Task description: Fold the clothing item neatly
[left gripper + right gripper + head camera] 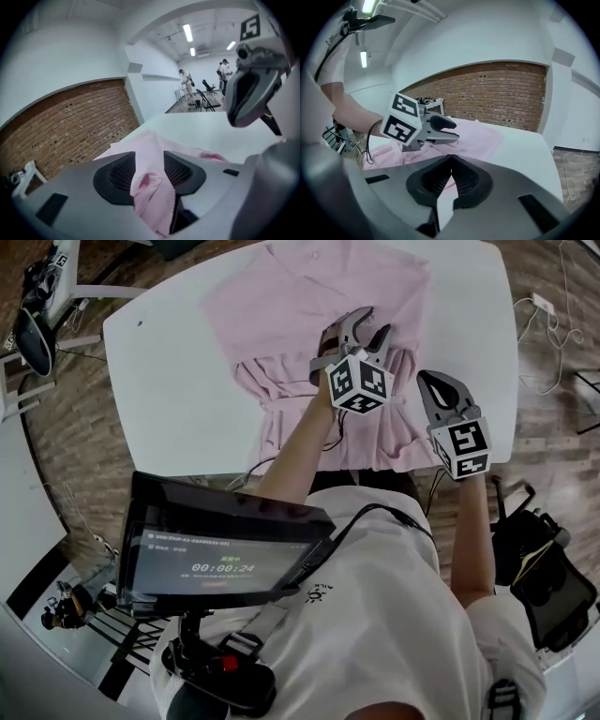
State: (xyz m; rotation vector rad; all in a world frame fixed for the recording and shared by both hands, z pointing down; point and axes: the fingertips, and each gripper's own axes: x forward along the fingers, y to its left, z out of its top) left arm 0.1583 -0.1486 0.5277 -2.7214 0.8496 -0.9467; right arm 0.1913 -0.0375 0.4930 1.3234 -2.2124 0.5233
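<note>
Pink cotton-looking shirt [309, 306] is spread on the white rounded surface [169, 362]. In the head view it runs from the 12 o'clock edge down to the near edge at 6 o'clock, and it's bunched and creased in its lower half. The left tool [372, 322] sits over the middle of the shirt pointing toward 12. The right tool [429, 381] is just off at its 4 o'clock, over the shirt's right edge. A black screen [225, 549] on the person's chest fills the 7 o'clock corner.

In the left gripper view the jaws stand apart and a loose fold of the pink shirt [150, 197] lies in the gap. It's draped there rather than pinched. More shirt and bare surface stretch off toward 12, there's a brick wall [70, 126] at 9, and the other tool hangs in at 2 o'clock.

In the right gripper view the right tool [450, 159] has its jaws together at the tips, and I can't see any cloth caught between them. The left tool [456, 131] is at 11 o'clock, down on the shirt, which spreads out toward 1.
</note>
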